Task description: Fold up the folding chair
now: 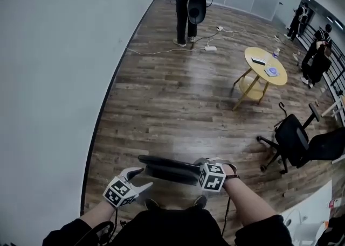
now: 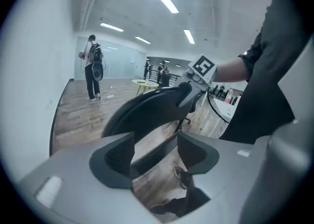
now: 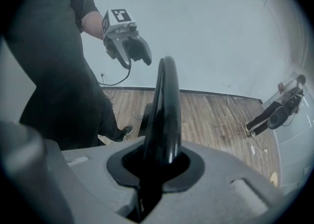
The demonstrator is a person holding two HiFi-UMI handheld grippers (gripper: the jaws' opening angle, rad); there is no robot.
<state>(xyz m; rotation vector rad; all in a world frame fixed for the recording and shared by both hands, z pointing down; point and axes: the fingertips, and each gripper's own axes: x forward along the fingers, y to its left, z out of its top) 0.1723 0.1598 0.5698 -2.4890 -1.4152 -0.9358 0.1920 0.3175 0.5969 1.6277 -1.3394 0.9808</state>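
Over wooden planks (image 1: 178, 94) curves a glossy black chair (image 1: 168, 168).

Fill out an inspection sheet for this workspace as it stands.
Surface: glossy wood floor.
Job's things: black folding chair, held up in front of the person; it looks nearly flat, seen edge-on.
Clutter: small items on the yellow table.
Grippers: right tool shut on the folding chair's edge; left tool open, pads on nothing.
Cables: white cable across the floor to a power strip.
Surroundings: wall at left, office chair at right, a person standing at the far end.
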